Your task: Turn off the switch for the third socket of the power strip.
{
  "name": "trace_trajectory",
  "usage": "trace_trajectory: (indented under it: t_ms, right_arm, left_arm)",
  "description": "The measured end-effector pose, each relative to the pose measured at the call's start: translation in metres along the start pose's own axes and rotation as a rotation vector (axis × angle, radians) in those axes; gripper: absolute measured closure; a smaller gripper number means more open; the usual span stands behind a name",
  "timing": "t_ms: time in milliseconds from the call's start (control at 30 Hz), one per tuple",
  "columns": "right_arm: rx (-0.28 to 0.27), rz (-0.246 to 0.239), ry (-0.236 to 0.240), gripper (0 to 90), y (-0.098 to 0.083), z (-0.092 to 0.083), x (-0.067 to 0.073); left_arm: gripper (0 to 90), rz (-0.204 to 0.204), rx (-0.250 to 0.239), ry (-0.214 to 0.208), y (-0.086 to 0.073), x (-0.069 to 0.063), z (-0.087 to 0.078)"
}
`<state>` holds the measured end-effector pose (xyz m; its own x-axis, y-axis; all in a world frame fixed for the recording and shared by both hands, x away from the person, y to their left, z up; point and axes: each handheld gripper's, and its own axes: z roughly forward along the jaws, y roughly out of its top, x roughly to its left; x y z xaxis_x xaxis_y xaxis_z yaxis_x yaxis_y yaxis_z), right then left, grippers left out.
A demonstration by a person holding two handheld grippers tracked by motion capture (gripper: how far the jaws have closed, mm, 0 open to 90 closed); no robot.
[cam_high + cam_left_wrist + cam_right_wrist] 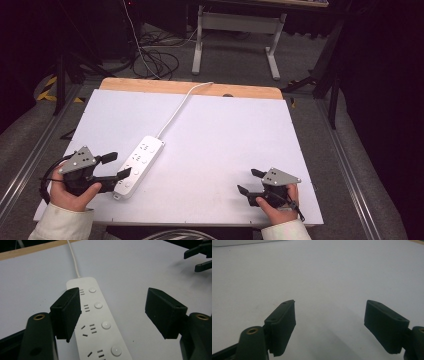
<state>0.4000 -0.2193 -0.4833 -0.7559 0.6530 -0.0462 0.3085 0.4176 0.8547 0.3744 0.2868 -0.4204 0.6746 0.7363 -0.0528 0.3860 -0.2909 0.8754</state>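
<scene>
A white power strip [138,167] lay slantwise at lower left of centre in the high view, on the white bench [225,135], its cord [181,106] running up toward the wooden far edge. Left tool [114,166] sat at the lower left, jaws wide, at the strip's near end, holding nothing. In the left gripper view the strip [96,317] ran up between the spread jaws, nearer the left one, four round buttons showing. Right tool [248,181] sat at the lower right, well apart from the strip, jaws wide over bare bench [332,277]. A hand [67,195] gripped each tool.
</scene>
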Motion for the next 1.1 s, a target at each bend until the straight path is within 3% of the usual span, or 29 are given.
trace_trajectory:
  t_ms: [633,767,800,900,1100]
  right_arm:
    - [-0.002,-0.006,0.001,25.5,0.0,-0.001,0.0]
    - [-0.001,-0.007,0.001,25.5,0.0,-0.001,0.0]
    - [-0.001,-0.007,0.001,25.5,0.0,-0.001,0.0]
    - [-0.002,-0.009,0.001,25.5,0.0,-0.001,0.0]
    - [-0.003,-0.01,0.002,26.0,0.0,-0.001,0.0]
  left_arm:
    - [30.7,0.001,0.03,-0.017,0.014,0.002,0.024]
    - [44.6,0.013,0.044,-0.055,0.015,0.003,0.026]
    - [48.3,-0.001,0.05,-0.067,0.014,0.002,0.027]
    - [59.3,0.016,0.066,-0.075,0.015,0.004,0.028]
    - [81.6,-0.001,0.114,-0.113,0.015,0.007,0.033]
